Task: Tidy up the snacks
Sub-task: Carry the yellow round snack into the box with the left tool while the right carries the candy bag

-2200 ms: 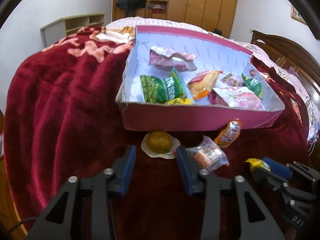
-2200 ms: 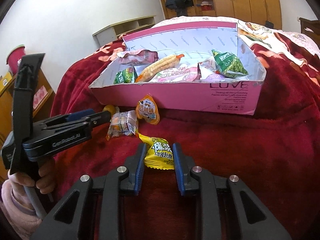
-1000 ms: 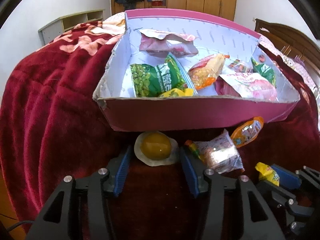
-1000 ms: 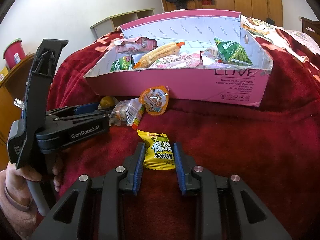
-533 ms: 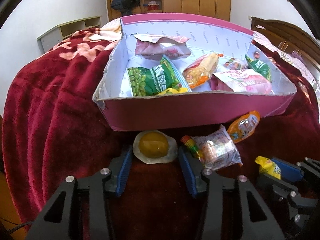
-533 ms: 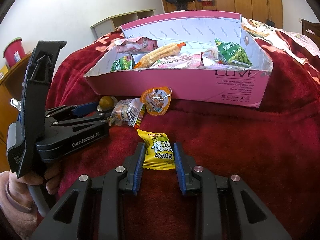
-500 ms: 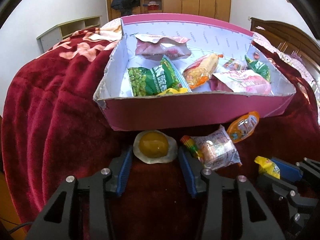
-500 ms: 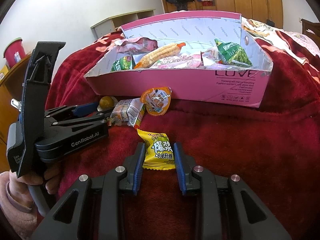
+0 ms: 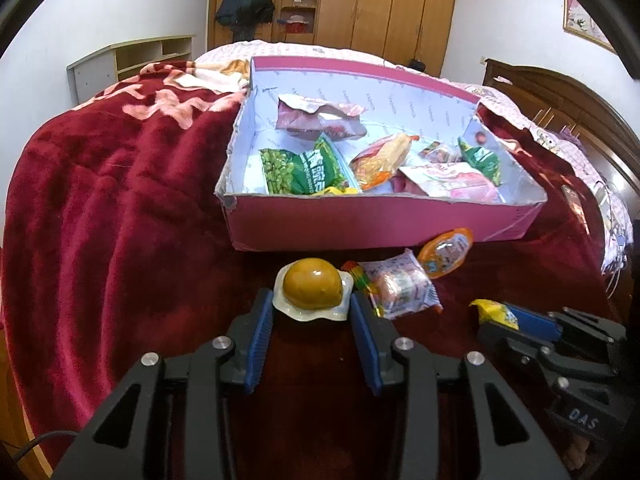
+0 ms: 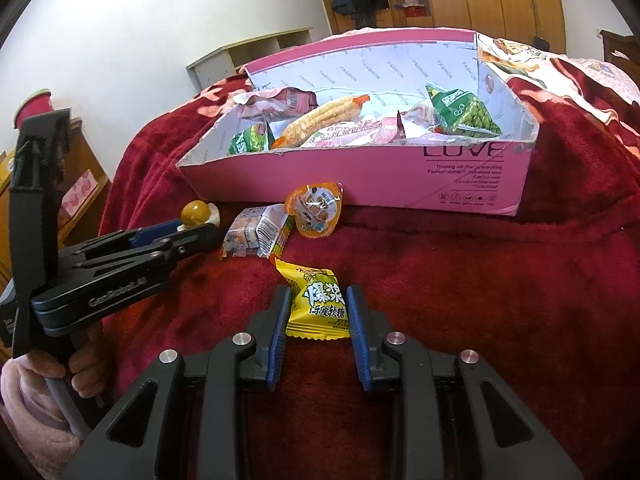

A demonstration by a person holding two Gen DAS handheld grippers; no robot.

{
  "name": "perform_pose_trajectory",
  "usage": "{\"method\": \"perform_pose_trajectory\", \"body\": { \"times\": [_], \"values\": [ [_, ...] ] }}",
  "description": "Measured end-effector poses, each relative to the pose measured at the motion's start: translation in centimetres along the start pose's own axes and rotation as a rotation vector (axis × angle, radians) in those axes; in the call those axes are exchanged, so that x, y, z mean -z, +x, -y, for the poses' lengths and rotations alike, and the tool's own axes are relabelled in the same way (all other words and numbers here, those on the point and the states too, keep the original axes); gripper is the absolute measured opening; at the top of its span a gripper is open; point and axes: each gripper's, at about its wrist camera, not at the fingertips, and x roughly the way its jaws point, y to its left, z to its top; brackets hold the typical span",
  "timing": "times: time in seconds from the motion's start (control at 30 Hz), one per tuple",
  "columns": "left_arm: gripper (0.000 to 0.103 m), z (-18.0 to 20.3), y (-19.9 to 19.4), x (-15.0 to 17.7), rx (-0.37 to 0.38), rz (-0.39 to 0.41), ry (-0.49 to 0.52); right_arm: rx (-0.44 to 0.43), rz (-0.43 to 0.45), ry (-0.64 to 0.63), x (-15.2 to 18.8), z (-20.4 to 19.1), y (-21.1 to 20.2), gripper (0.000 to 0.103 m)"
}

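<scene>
left tongs (image 9: pixel 312 312): jaws just closed in, now clamped on jelly cup (image 9: pixel 313 289), lifted a little off bed (image 9: pixel 120 220)
right tongs (image 10: pixel 316 312): grasping yellow candy (image 10: pixel 318 304), unmoved
next: both ready for pink box (image 9: pixel 380 220)

both grippers, left (image 9: pixel 312 312) and right (image 10: pixel 316 312), angle downward, jaws narrowed.
</scene>
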Motion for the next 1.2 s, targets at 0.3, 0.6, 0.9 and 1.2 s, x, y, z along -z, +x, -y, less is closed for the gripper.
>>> {"method": "perform_pose_trajectory", "body": {
  "times": [0.3, 0.6, 0.9, 1.2],
  "values": [
    [0.041, 0.6, -1.7, -0.1, 0.027, 0.04, 0.014, -0.008, 0.03, 0.008, 0.1, 0.1, -0.7, 0.029],
    [0.041, 1.5, -3.0, -1.0, 0.04, 0.08, 0.041, -0.023, 0.083, 0.02, -0.1, 0.3, -1.7, 0.028],
    [0.041, 2.3, -3.4, -2.5, 0.048, 0.111, 0.064, -0.037, 0.121, -0.002, -0.2, -0.3, -2.7, 0.028],
    [0.041, 2.7, -2.7, -4.8, 0.041, 0.13, 0.071, -0.059, 0.138, 0.026, -0.7, 0.4, -3.4, 0.028]
  ]
}}
